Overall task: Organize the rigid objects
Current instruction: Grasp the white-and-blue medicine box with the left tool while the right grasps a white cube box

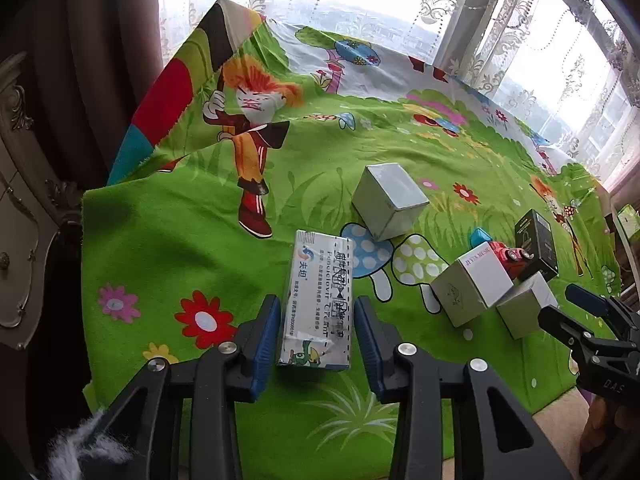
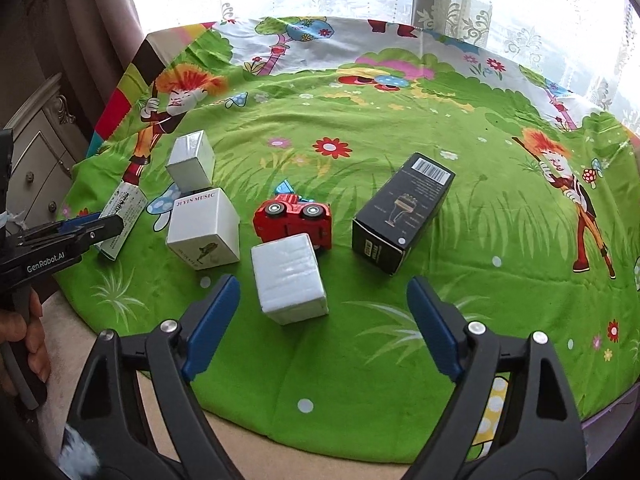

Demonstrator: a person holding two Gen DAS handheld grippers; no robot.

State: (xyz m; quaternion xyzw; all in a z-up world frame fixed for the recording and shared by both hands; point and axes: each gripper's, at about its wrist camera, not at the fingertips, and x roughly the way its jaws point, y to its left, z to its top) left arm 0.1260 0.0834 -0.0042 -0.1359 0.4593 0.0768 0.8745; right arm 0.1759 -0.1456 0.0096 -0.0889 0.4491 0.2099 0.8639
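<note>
Bright cartoon blanket (image 1: 168, 240) underneath: my left gripper (image 1: 316, 332) straddles the medicine box (image 1: 320, 300) near its front edge, pads not quite touching (right gripper (image 2: 324, 320) wide, empty); closing off-centre could skew it.

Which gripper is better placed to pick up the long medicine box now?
Left. The left gripper already has the medicine box between its jaws; the right gripper faces a white box.

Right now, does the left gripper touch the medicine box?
Apart: the left wrist view shows green cloth between the left gripper's pads and the medicine box.
</note>
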